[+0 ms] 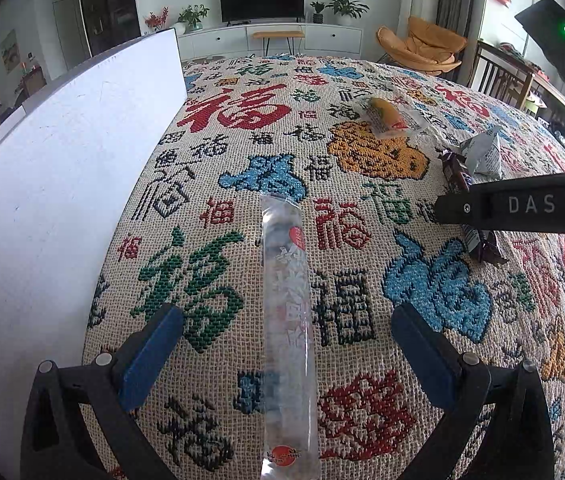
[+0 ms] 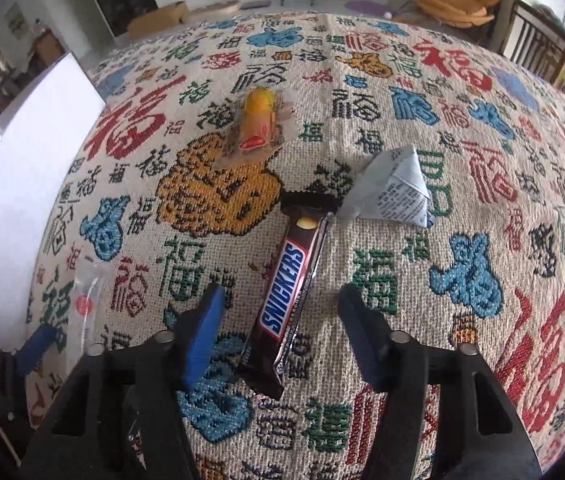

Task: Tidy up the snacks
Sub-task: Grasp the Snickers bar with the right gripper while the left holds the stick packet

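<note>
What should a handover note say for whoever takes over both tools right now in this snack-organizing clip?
Left tool: open, straddling the long clear snack packet, pads not touching it.
Right tool: open around the Snickers bar, pads clear of the wrapper on both sides; no grip yet.
All lying on the patterned tablecloth: the orange snack in clear wrap further away, and the grey triangular packet beside the Snickers bar's far end.
White box stands at the left; its inside is not visible.
Done: nothing visibly sorted.
Left: all four snacks, probably starting with the two between the tools.
</note>
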Demonstrator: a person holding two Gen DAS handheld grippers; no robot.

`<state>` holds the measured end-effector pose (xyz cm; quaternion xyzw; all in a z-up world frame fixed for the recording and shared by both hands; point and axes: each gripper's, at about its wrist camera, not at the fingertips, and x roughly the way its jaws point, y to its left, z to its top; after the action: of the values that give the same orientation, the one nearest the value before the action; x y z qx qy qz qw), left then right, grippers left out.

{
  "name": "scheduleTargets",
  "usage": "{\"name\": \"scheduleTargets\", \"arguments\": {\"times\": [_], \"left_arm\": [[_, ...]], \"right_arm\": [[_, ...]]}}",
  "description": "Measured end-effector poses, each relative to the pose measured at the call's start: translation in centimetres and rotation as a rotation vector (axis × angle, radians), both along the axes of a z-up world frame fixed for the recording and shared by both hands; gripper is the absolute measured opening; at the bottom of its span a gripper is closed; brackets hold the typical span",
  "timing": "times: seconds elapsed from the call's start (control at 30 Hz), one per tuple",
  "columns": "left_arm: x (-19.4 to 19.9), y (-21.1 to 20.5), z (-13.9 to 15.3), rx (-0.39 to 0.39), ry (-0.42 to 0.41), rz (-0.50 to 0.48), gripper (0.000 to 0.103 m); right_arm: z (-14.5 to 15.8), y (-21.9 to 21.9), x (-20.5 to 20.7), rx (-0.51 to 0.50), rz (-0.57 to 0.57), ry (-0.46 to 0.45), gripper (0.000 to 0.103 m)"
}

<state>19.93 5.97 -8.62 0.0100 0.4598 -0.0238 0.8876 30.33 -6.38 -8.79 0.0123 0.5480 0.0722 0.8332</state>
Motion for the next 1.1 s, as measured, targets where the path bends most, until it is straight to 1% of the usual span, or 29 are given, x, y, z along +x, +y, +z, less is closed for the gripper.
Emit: {"name": "scheduleTargets", "arguments": {"times": [0.07,0.1,0.13,0.27,0.4,0.53,0.63,0.73,0.8,0.87,0.9,0.97,1.0,1.03,1.1], "left_arm": [[0.0,0.0,0.0,0.000,0.000,0.000,0.103],[0.0,-0.1,0.0,0.000,0.000,0.000,0.103],[0.0,-0.1,0.0,0.000,0.000,0.000,0.103],[0.0,0.0,0.0,0.000,0.000,0.000,0.103],[0.0,-0.1,0.0,0.000,0.000,0.000,0.103],[0.0,-0.1,0.0,0.000,0.000,0.000,0.103],[0.0,0.0,0.0,0.000,0.000,0.000,0.103],[0.0,-0.1,0.0,0.000,0.000,0.000,0.103],[0.0,-0.1,0.0,0.000,0.000,0.000,0.103],[0.0,0.0,0.0,0.000,0.000,0.000,0.103],[0.0,-0.1,0.0,0.000,0.000,0.000,0.103],[0.0,-0.1,0.0,0.000,0.000,0.000,0.103],[0.0,-0.1,0.0,0.000,0.000,0.000,0.103],[0.0,-0.1,0.0,0.000,-0.001,0.000,0.103],[0.0,0.0,0.0,0.000,0.000,0.000,0.103]], "right_arm": [[-0.1,0.2,0.0,-0.046,0.008,-0.007,0.045],[0.0,0.3,0.0,-0.069,0.017,-0.015,0.031],[0.0,0.2,0.0,-0.082,0.029,-0.020,0.019],[0.2,-1.1,-1.5,-0.049,0.069,-0.033,0.018],[0.7,-3.3,-5.0,-0.001,0.089,-0.077,0.018],[1.6,-7.2,-9.0,0.053,0.070,-0.124,0.018],[2.1,-10.5,-11.4,0.078,0.021,-0.164,0.018],[2.5,-13.4,-12.7,0.038,-0.057,-0.223,0.018],[2.4,-14.6,-12.8,-0.030,-0.097,-0.259,0.018],[1.7,-15.3,-12.5,-0.077,-0.123,-0.263,0.018],[1.1,-15.7,-12.2,-0.078,-0.137,-0.253,0.018],[-0.1,-16.6,-11.8,-0.051,-0.161,-0.225,0.024],[-0.5,-17.0,-11.7,-0.032,-0.174,-0.217,0.028],[-0.4,-17.3,-12.0,-0.006,-0.178,-0.248,0.048],[-0.6,-17.8,-12.4,0.023,-0.184,-0.252,0.082]]}}
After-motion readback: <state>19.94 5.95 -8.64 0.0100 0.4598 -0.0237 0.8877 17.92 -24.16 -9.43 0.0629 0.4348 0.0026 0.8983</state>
